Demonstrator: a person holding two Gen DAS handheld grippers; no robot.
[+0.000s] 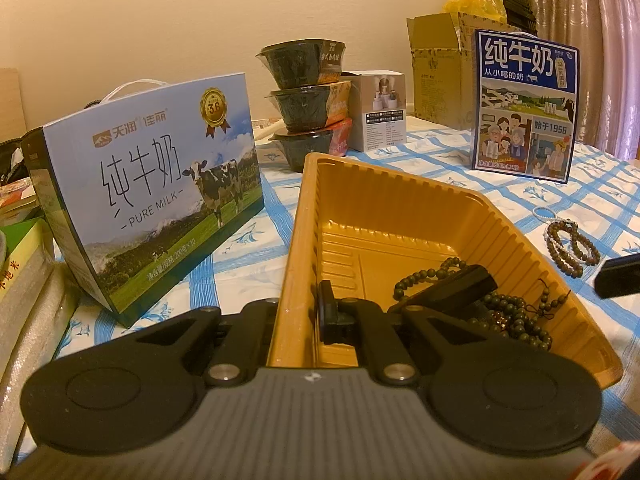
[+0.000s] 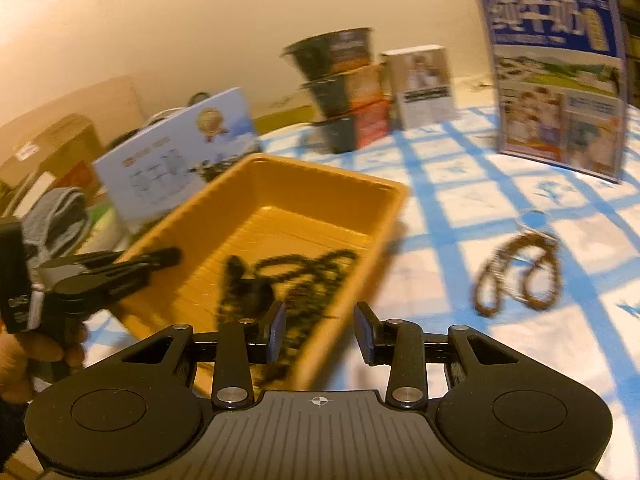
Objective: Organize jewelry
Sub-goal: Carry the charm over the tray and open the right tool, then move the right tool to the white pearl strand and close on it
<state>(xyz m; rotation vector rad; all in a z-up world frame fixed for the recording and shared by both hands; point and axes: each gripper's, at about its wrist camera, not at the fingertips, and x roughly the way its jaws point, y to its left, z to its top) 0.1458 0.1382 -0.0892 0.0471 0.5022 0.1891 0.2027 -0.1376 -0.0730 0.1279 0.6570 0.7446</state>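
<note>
Two grippers are working at a blue-and-white checked tablecloth (image 1: pixel 520 200). The left gripper (image 1: pixel 298 312) is clamping the near wall of a yellow plastic tray (image 1: pixel 400 200), one finger outside the wall and one inside, with its jaws pressed together on the thin plastic. In the right wrist view that same gripper is showing at the left edge, with the person's hand (image 2: pixel 24 356) wrapping its handle.

Inside the tray, dark green bead strings (image 1: pixel 516 316) are lying in a loose heap at the near right corner, partly hidden behind the left gripper's linkage. The right wrist view is blurred, yet the same dark beads are showing on the tray floor.

The right gripper (image 2: pixel 320 332) is hovering over the tray's near right corner with its jaws standing apart and nothing between them; the gap is showing only the tray rim and cloth below.

Brown bead bracelets (image 1: pixel 572 244) are lying on the cloth to the right of the tray, apart from it, with a pale thin bracelet (image 1: pixel 546 213) just behind them.

Behind the tray, a light blue milk carton (image 1: pixel 160 184) is standing at the left, a stack of three dark bowls (image 1: pixel 308 108) in the middle, and a dark blue milk carton (image 1: pixel 524 104) at the right.
</note>
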